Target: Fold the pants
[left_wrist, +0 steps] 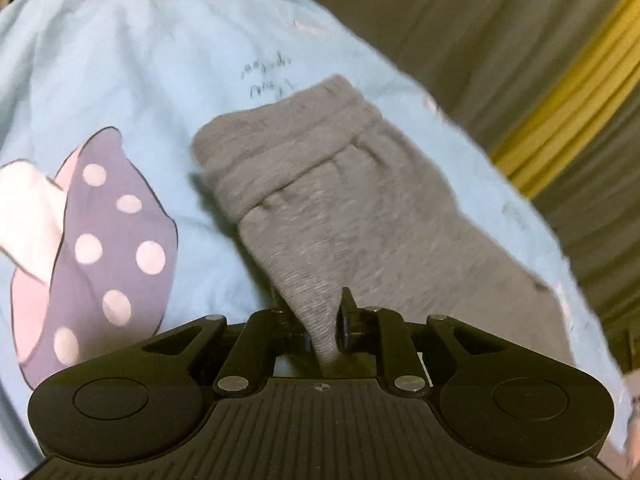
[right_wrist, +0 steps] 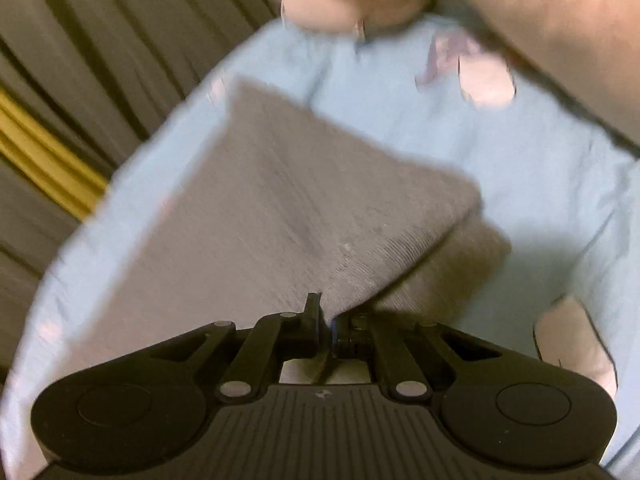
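Grey knit pants (left_wrist: 340,200) lie on a light blue bed sheet (left_wrist: 140,72). In the left wrist view the elastic waistband faces away and a pinched fold of grey cloth runs down between the fingers of my left gripper (left_wrist: 326,320), which is shut on it. In the right wrist view a lifted corner of the grey pants (right_wrist: 300,208) comes to a point in my right gripper (right_wrist: 328,320), shut on the cloth, with another grey layer lying under it to the right. Both views are blurred.
The sheet carries a purple polka-dot bow print (left_wrist: 104,248) at the left. Grey curtain folds with a yellow band (left_wrist: 568,92) hang beyond the bed's edge. A beige pillow or cushion (right_wrist: 540,20) lies at the far right of the bed.
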Motion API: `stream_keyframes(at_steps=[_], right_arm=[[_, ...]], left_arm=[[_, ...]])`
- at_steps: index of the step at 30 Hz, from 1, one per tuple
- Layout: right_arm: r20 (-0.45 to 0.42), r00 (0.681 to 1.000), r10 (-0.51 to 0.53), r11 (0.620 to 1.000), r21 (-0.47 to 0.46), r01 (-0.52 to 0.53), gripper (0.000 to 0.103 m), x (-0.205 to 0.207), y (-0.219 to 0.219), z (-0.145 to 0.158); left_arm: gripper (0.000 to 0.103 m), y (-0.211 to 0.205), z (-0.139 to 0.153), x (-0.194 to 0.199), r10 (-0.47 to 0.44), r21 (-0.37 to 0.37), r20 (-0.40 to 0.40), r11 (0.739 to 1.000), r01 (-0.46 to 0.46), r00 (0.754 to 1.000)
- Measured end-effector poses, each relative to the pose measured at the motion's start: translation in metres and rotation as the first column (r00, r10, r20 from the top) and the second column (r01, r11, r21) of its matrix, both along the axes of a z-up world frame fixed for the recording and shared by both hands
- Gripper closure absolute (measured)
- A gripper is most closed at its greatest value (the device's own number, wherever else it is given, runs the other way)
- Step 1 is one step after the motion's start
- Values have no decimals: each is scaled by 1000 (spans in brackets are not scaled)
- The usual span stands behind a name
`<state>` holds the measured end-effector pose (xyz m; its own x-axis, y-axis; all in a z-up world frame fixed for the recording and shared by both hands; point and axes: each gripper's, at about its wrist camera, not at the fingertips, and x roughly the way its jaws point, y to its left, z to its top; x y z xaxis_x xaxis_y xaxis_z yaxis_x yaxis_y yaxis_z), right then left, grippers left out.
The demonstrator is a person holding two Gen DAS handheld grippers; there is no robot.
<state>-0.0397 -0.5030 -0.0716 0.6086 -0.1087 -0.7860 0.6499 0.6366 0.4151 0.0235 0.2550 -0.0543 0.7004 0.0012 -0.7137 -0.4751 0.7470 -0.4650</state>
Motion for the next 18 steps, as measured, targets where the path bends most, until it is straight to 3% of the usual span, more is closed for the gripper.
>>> stream_keyframes(at_steps=[1,3,4,5,6,8,10,14,15,17,18], right_arm=[[13,1000,-7,1000,-3,7,97,-1,0,3],[23,1000,-4,1000,-18,5,93,-2,1,11],[17,1000,4,999,-32,-3,91,-2,1,14],[4,1000,8,999,-51,-8,88,-3,1,16],[-6,1000,4,998,-68,-5,88,-4,1,17],[24,1000,-15,997,-70,17,88,-14,-7,18],[68,997,-26,1000,-16,27,87,-21,-16,14],[122,990,-65,996,70,56,54,-25,-28,7],[142,987,-80,993,96,67,51,-25,-30,7],[156,983,-97,990,112,80,52,-19,-34,6],[152,983,-107,990,106,91,62,-15,-36,5]], left_arm=[[73,-1,3,1,7,-10,0,1000,-7,1000],[42,-2,12,-6,19,-35,6,999,-18,1000],[34,-4,23,-10,41,-36,24,999,-40,999],[21,-6,31,-7,75,-3,29,997,-75,997],[15,-7,41,-17,104,38,42,994,-105,994],[10,-7,55,-25,140,98,78,984,-147,987],[9,-11,62,-33,153,126,105,978,-166,983],[8,-35,69,-35,105,130,123,984,-121,987],[7,-40,70,-37,88,125,122,987,-103,989],[7,-58,68,-33,49,102,126,993,-62,991],[7,-68,65,-31,33,86,129,995,-44,991]])
